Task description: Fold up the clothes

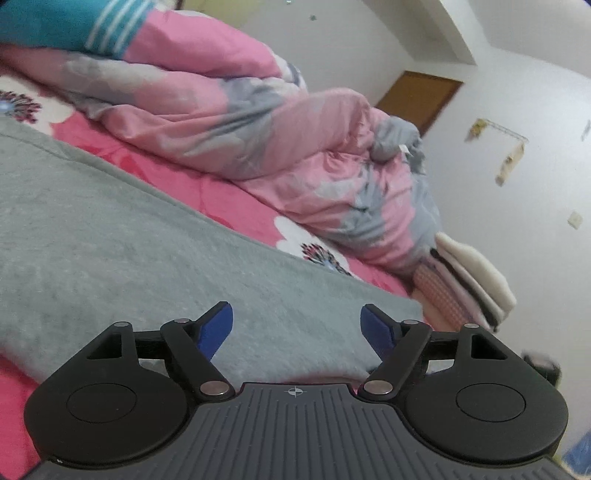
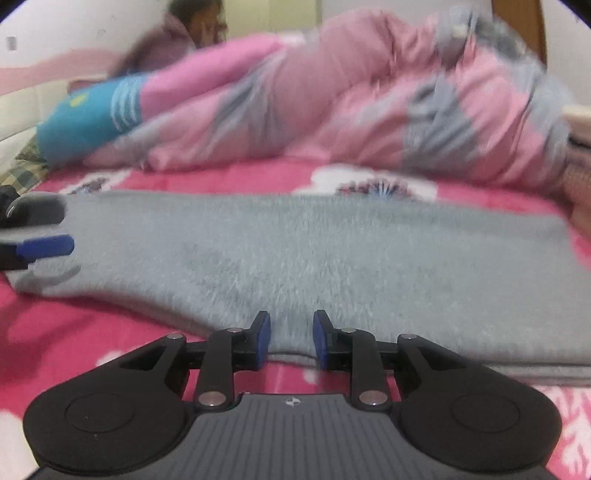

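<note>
While both tongs hover at the near hem with nothing between the blue pads: left gripper (image 1: 296, 326) spread wide and released over the cloth; right gripper (image 2: 291, 339) parted only narrowly, also released, tips just at the front edge, contact with the fabric not clear. Between and beyond them, fuzzy grey fleece garment (image 2: 314, 258) lying flat on the pink floral bedsheet (image 2: 229, 177), apparently already folded into a long band. Long axis running left-right across the right wrist view; left end tapering and rounded, right end squarer. Likely soft, light, limp, slightly grippy nap: no stiffness, will sag and drag on the sheet if lifted at one point. Best pinched at the doubled near edge or at the two end corners, both layers together. Rumpled pink-and-grey quilt (image 1: 258, 122) heaped behind, apart from the garment; teal striped cloth (image 1: 74, 26) further back. Right view motion-blurred, fine detail unreadable.
</note>
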Demonstrator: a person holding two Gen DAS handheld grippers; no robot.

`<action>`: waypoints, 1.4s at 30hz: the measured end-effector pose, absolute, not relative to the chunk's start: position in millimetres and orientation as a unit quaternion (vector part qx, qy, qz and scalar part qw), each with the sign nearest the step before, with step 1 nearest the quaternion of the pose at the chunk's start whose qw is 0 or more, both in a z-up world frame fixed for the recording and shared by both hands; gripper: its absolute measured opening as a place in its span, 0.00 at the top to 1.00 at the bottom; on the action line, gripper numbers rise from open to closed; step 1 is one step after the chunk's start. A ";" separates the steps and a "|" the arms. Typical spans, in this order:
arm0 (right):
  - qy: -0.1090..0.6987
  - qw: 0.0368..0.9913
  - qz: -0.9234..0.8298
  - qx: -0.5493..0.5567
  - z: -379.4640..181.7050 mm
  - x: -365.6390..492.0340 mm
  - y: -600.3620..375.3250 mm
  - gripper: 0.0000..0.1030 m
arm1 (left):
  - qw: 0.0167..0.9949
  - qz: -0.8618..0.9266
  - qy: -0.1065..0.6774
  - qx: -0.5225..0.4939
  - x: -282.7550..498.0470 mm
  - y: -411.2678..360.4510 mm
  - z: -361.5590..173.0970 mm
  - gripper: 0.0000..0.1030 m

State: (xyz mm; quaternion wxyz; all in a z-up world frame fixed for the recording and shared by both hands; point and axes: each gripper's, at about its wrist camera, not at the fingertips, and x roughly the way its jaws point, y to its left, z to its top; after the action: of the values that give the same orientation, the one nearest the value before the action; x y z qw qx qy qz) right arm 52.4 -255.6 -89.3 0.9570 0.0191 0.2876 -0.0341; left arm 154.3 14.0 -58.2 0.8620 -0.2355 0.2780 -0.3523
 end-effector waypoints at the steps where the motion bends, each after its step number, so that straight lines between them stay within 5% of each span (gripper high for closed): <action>1: 0.290 0.956 -0.038 0.013 -88.0 48.0 -253.1 0.73 | 0.863 -0.348 0.278 -0.239 155.2 16.1 -58.0 0.25; 29: 0.248 0.963 -0.034 0.098 -23.4 17.0 -241.4 0.70 | 0.897 -0.273 0.289 -0.195 141.9 31.8 -81.7 0.22; 35: 0.234 0.966 0.109 0.009 25.6 71.4 -192.2 0.71 | 0.899 -0.262 0.282 -0.207 134.5 33.0 -83.9 0.22; 42: 0.317 0.879 0.336 -0.119 26.7 201.8 -67.8 0.71 | 0.903 -0.252 0.277 -0.213 130.2 32.7 -86.1 0.22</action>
State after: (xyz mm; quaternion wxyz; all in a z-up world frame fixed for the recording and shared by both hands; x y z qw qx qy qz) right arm 201.8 -67.8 26.7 0.8788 -0.1189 0.3174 0.3359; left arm 130.2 32.7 -86.1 0.9026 -0.2127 0.2765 -0.2522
